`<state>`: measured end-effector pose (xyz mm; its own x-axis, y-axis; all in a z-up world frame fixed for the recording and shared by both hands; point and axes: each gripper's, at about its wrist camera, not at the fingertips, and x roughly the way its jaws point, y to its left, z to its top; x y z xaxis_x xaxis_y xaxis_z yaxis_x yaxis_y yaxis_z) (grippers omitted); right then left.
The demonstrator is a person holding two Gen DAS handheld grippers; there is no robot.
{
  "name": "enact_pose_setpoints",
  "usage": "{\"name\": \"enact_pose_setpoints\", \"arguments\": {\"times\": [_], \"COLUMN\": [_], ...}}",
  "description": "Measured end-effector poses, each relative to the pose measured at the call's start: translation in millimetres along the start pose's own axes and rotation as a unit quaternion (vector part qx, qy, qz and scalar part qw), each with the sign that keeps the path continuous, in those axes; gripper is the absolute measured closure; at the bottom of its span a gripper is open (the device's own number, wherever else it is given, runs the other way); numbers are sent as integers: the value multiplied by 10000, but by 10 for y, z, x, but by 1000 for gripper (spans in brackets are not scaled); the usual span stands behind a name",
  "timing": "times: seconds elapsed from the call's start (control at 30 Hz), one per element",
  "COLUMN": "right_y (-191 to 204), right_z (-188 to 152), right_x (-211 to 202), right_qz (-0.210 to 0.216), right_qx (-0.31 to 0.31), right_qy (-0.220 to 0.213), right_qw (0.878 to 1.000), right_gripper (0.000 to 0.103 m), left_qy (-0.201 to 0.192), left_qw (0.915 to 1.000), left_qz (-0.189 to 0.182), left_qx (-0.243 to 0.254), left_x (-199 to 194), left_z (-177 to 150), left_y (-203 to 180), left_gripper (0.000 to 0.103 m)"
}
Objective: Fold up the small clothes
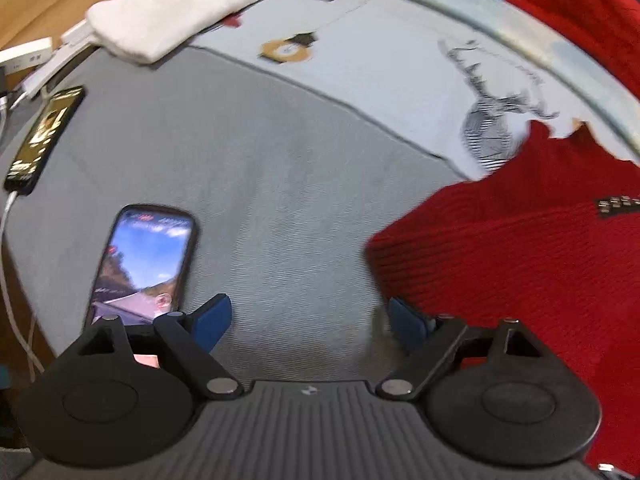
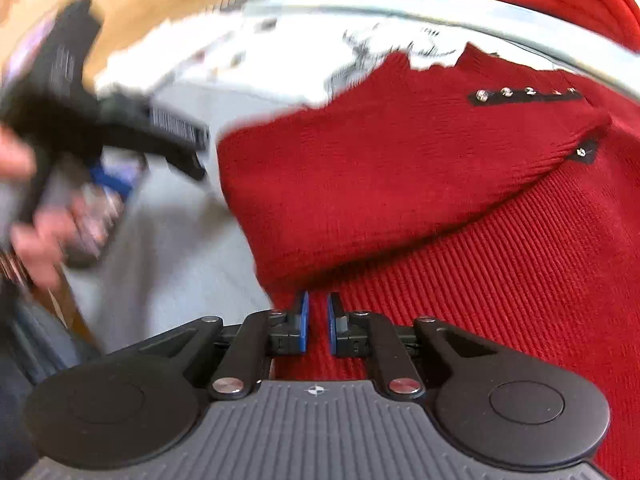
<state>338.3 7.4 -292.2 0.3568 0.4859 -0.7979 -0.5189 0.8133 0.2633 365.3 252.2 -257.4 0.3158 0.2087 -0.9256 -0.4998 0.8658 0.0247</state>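
Left tongs [image 1: 310, 320] wide over grey cloth [image 1: 256, 184] beside phone [image 1: 144, 268], right tongs [image 2: 318, 320] narrow, empty, over red sweater [image 2: 420, 184]

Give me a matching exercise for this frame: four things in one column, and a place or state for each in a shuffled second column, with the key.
Things:
1. red sweater
2. white garment
3. lit phone
4. left tool

Places or states:
A. lies bunched at the far top left of the left wrist view
B. wide open over bare grey cloth, nothing between its pads
C. carries a black strip with shiny studs, and lies under the right tool
D. lies flat beside the left tool's left finger, with its screen on

Pairs: 1-C, 2-A, 3-D, 4-B
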Motion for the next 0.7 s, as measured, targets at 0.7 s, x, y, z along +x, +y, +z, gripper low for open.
{"name": "enact_pose_setpoints", "arguments": {"times": [0.7], "right_y": [-77], "right_z": [405], "right_x": [257], "right_qz": [-595], "right_qx": [489], "right_qy": [-118], "right_qw": [9970], "right_gripper": [90], "left_qy": [-234], "left_qw": [9876], "left_qz": [838], "left_qx": [1308], "left_x": [100], "left_z": [-200], "left_y": [-514], "left_gripper": [2]}}
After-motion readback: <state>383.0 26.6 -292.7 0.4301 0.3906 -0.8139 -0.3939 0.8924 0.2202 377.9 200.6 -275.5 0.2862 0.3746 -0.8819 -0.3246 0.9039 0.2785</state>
